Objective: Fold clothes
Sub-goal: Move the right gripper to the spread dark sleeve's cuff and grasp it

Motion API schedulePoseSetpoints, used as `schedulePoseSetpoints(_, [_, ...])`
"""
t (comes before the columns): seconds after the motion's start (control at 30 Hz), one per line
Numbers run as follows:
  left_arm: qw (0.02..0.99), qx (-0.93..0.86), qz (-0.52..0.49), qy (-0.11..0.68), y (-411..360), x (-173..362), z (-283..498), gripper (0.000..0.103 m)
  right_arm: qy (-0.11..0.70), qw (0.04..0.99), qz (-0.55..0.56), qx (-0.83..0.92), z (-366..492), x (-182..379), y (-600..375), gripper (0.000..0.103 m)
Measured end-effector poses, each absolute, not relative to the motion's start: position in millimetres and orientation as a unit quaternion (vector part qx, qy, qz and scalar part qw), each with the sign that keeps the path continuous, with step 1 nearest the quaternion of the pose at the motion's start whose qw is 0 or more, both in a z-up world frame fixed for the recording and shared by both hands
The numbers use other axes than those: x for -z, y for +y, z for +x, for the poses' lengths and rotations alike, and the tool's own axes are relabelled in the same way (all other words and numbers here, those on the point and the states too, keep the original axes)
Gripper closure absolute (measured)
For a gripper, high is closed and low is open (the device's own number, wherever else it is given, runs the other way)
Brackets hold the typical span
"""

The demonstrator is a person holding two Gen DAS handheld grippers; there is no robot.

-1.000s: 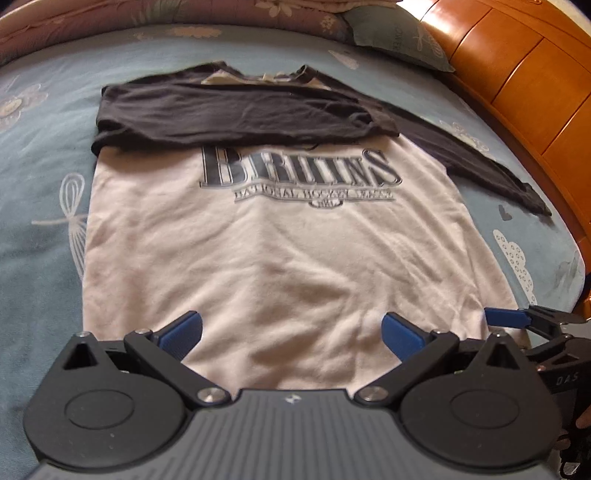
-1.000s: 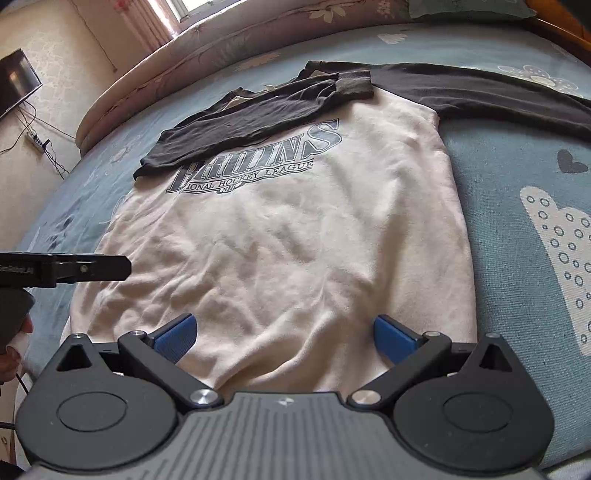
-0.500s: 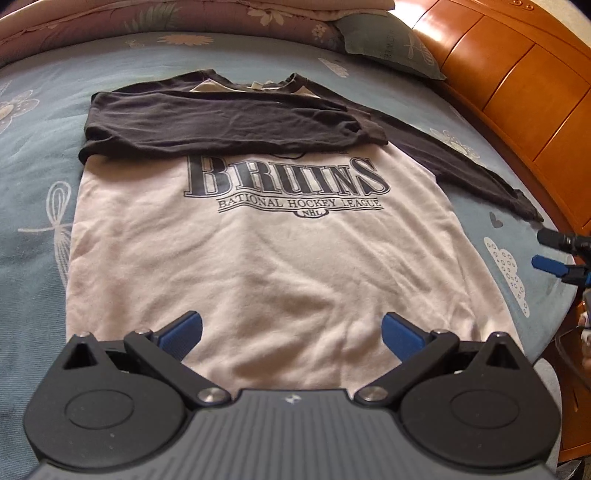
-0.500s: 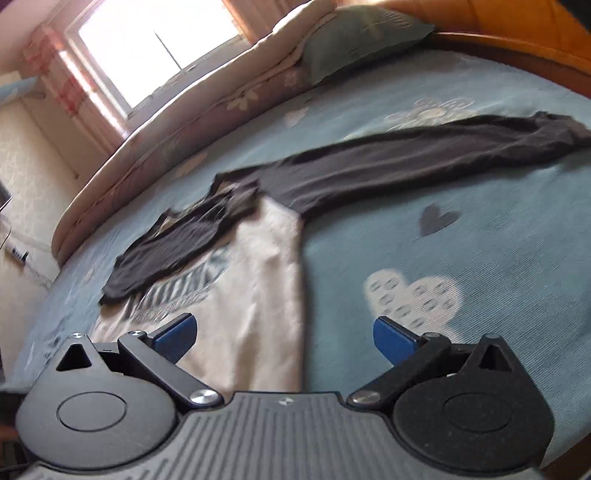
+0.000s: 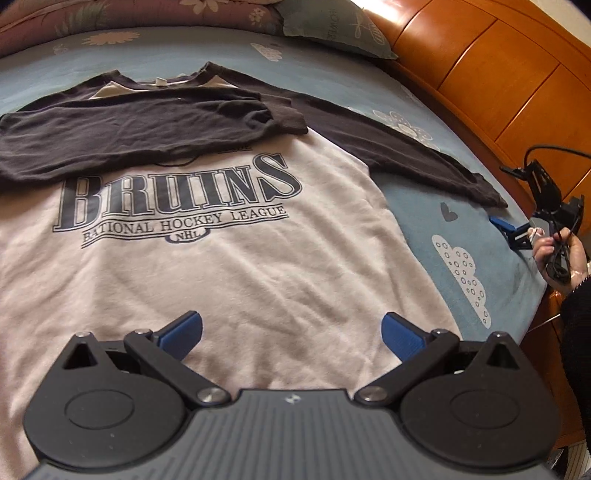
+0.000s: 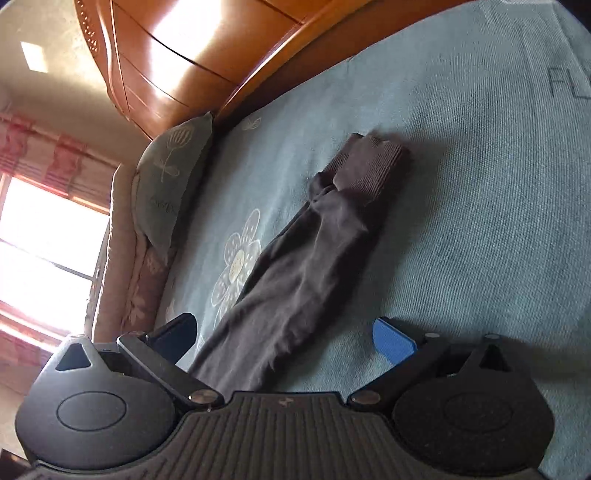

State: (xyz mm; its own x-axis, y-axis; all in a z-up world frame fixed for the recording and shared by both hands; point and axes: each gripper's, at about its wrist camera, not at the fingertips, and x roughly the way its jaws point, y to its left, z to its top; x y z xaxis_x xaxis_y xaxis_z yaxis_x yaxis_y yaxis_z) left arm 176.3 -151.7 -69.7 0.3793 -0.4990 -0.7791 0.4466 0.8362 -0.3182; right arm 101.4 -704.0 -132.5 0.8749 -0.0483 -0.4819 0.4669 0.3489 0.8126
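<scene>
The cream sweatshirt (image 5: 229, 280) with its BRUINS print lies flat, front up, on the blue bed (image 5: 424, 206), and the left claw (image 5: 291, 332) hovers over its hem with fingers spread apart, holding nothing. One dark sleeve (image 5: 140, 133) is folded across the sweatshirt's chest (its cuff just above the lettering). The other sleeve (image 6: 306, 266) stretches out from the sweatshirt toward the wooden headboard (image 5: 498, 74), where the right claw (image 6: 284, 343) straddles it near the cuff, fingers wide apart.

A blue patterned bed (image 5: 458, 206) carries a flat sweatshirt (image 5: 229, 273) and pillow (image 5: 332, 29).
</scene>
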Motion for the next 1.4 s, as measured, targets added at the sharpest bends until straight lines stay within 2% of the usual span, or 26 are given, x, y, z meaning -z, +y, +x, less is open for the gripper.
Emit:
schedulePoseSetpoints(0.5, [0.818, 0.298, -0.022, 0.492, -182.1, 76.6, 182.3, 0.001, 0.137, 0.837, 0.508, 0.148, 146.2, 143.1, -736.8, 0.0])
schedulePoseSetpoints(1.07, [0.816, 0.303, -0.022, 0.492, -185.6, 75.7, 180.4, 0.001, 0.15, 0.879, 0.435, 0.126, 196.9, 140.5, -705.6, 0.0])
schedulePoseSetpoints(1.4, [0.821, 0.297, -0.028, 0.487, -172.9, 73.2, 179.6, 0.001, 0.064, 0.869, 0.491, 0.024, 187.7, 128.9, -692.7, 0.0])
